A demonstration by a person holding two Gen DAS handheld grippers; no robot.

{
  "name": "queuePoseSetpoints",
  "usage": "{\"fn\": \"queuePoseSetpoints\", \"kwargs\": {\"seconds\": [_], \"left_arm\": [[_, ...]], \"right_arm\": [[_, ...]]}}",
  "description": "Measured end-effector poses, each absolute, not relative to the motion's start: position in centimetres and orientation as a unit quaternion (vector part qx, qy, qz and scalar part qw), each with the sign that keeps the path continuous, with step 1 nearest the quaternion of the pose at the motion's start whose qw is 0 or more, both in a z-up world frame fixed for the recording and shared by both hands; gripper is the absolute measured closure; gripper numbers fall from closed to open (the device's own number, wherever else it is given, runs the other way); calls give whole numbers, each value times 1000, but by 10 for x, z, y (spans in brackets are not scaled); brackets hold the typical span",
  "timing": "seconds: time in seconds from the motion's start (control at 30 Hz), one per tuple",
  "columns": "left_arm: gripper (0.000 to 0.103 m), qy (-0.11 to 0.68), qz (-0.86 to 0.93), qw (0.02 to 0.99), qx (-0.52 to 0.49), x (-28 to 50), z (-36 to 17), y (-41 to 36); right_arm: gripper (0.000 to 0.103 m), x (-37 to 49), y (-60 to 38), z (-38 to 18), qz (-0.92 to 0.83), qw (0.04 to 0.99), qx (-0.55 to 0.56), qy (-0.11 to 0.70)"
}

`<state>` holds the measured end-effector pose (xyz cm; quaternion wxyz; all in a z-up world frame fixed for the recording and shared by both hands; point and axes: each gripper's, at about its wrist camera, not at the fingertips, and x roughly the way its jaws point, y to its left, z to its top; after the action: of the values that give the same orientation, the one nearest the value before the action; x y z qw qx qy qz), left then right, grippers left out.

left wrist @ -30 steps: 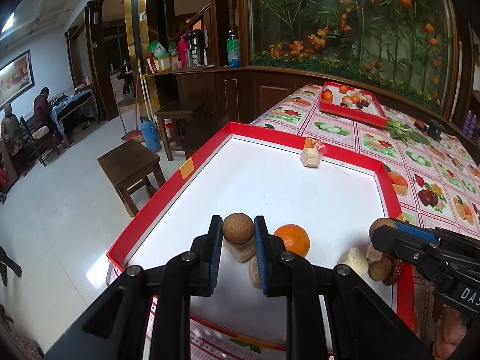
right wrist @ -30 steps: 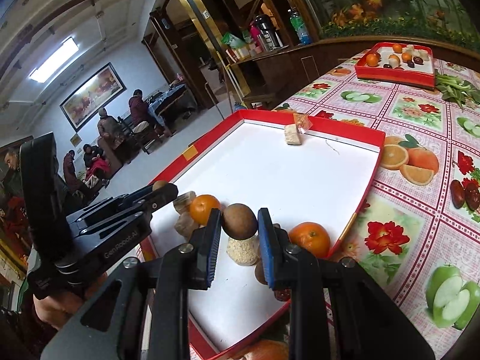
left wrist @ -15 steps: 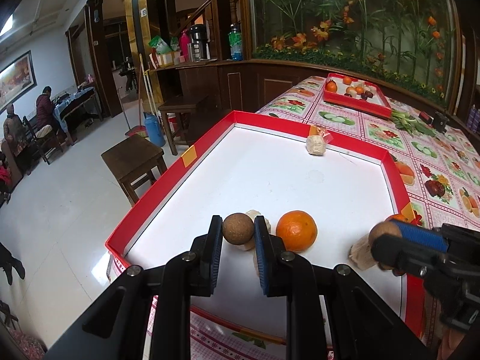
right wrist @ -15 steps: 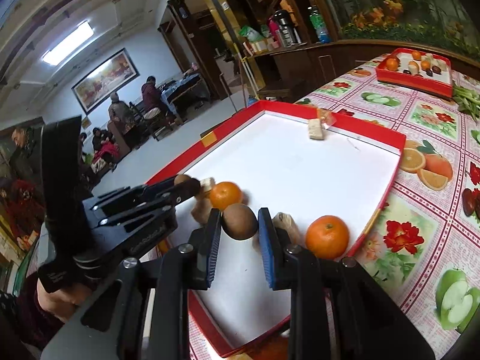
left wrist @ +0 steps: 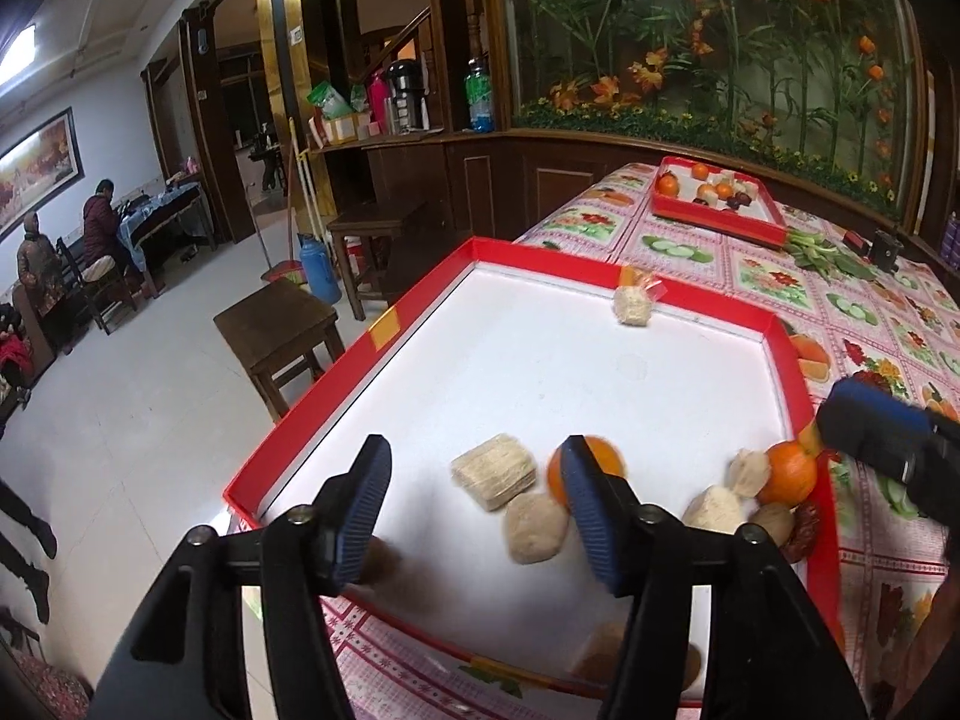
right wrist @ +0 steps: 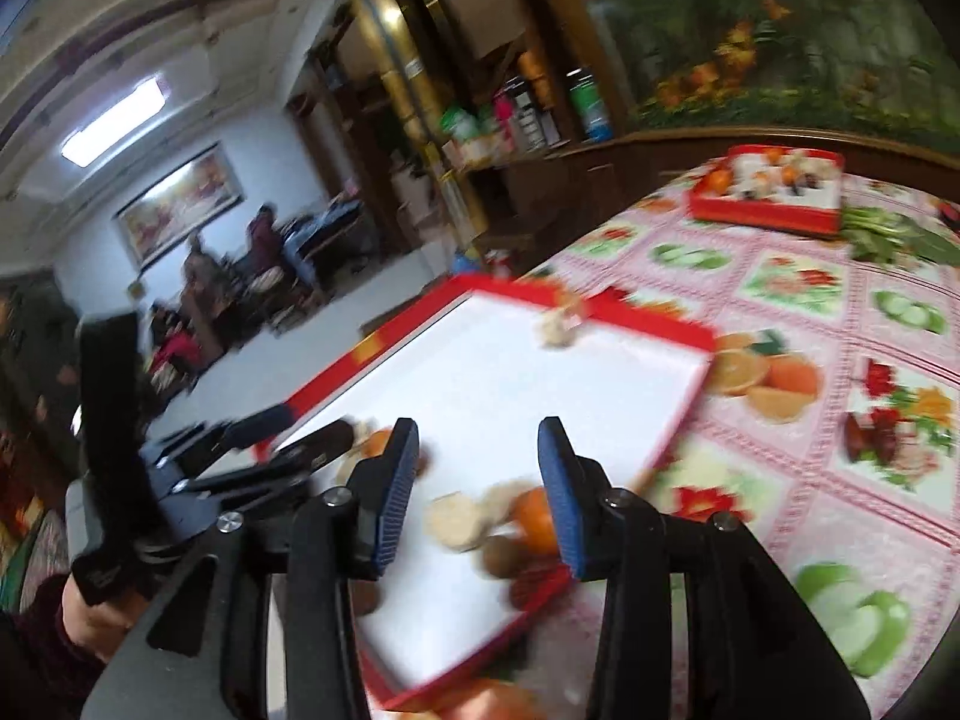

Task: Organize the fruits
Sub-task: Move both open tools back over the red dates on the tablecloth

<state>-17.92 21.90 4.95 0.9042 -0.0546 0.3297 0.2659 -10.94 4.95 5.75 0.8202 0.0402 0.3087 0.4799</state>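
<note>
A red-rimmed white tray (left wrist: 372,354) holds the fruit. My left gripper (left wrist: 474,498) is open above its near end. A blurred brown fruit (left wrist: 379,558) lies by the left finger and another (left wrist: 606,648) sits low by the right one. An orange (left wrist: 600,459), a straw-coloured block (left wrist: 495,471) and a beige lump (left wrist: 536,527) lie just ahead. In the blurred right wrist view my right gripper (right wrist: 477,492) is open over an orange (right wrist: 531,519), a beige piece (right wrist: 453,519) and a brown fruit (right wrist: 501,555) at the tray's near right corner.
A second orange (left wrist: 786,474), pale pieces and a red date (left wrist: 807,531) cluster at the tray's right rim. A wrapped piece (left wrist: 633,305) lies at the far end. A smaller red tray (left wrist: 717,222) with fruit and greens (left wrist: 822,252) sits further along the patterned tablecloth. Stools stand left of the table.
Both grippers have opened and let go of the round brown fruits they held; these now lie in the tray. The right wrist view has swung and blurred.
</note>
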Motion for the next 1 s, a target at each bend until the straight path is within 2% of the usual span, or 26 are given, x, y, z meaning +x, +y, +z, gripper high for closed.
{"fn": "queuePoseSetpoints", "kwargs": {"seconds": [0.2, 0.4, 0.77, 0.93, 1.0], "left_arm": [[36, 317, 222, 922, -29, -163, 66, 188], [32, 312, 152, 938, -3, -139, 79, 143], [32, 335, 83, 939, 13, -120, 74, 101], [32, 339, 82, 937, 16, -118, 72, 99], [32, 341, 82, 936, 19, -116, 72, 97]], "right_arm": [[60, -68, -20, 60, 395, 864, 71, 306], [60, -20, -80, 40, 307, 885, 58, 344], [60, 7, -55, 22, 293, 866, 8, 405], [69, 14, -38, 14, 281, 861, -30, 424], [76, 15, -35, 13, 277, 863, -38, 422]]}}
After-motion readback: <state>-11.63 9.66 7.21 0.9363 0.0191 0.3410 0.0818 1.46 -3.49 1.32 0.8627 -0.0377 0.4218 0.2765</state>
